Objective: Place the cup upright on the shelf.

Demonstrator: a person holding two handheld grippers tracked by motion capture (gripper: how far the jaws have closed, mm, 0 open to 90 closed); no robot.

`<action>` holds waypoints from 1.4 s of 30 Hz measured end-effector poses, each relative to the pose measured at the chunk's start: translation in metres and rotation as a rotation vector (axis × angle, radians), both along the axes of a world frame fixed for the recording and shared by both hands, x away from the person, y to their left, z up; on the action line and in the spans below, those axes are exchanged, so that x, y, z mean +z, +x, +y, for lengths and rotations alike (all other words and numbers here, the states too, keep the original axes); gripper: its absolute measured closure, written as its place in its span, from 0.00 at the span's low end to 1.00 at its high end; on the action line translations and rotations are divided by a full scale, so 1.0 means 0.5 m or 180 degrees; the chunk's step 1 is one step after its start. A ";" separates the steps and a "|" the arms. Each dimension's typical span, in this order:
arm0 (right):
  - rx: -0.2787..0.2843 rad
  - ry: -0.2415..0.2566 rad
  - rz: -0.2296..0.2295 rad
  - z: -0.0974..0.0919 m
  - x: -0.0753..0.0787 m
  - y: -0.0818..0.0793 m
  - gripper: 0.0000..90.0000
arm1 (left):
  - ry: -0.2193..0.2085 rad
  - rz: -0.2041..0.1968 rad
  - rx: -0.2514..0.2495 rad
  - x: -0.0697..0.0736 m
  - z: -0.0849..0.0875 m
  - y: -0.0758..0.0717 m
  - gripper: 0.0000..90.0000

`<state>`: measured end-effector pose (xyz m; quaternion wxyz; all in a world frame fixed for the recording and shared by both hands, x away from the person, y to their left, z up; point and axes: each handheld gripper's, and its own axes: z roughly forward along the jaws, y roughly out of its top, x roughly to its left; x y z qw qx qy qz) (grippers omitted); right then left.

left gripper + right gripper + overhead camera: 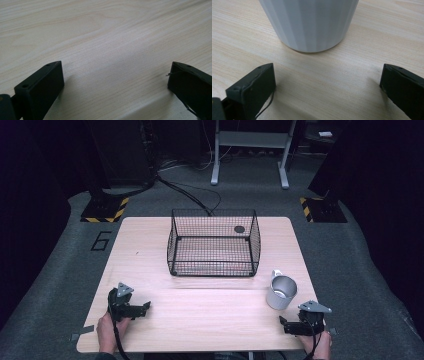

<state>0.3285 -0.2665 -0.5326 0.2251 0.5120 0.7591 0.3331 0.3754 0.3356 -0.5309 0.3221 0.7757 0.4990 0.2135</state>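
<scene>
A grey metal cup [281, 291] with a handle at its rim stands upright on the right side of the wooden table [200, 320]. My right gripper [284, 325] lies near the table's front right corner, just in front of the cup. In the right gripper view it [328, 75] is open, with the cup's ribbed wall [309, 22] close ahead of its jaws and not touching them. My left gripper [146, 308] rests at the front left. The left gripper view shows it [116, 75] open over bare wood.
A black wire basket [172, 240] stands at the middle back of the table, and a small dark round spot [239, 229] shows through its mesh. On the floor beyond are yellow-black striped bases [105, 210], cables and a white frame [250, 150].
</scene>
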 end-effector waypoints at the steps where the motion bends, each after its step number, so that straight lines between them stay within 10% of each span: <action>1: 0.0000 0.0000 0.0000 0.000 0.000 0.000 0.00 | 0.0000 -0.0001 -0.0001 0.000 0.000 0.000 0.00; 29: -0.0133 0.0073 0.0087 0.004 0.012 0.001 0.00 | -0.0042 -0.0044 0.0048 -0.003 -0.002 0.005 0.00; 42: -0.0075 0.0184 0.0059 0.016 0.077 -0.001 0.00 | -0.0019 -0.0003 -0.0190 -0.001 0.008 -0.003 0.00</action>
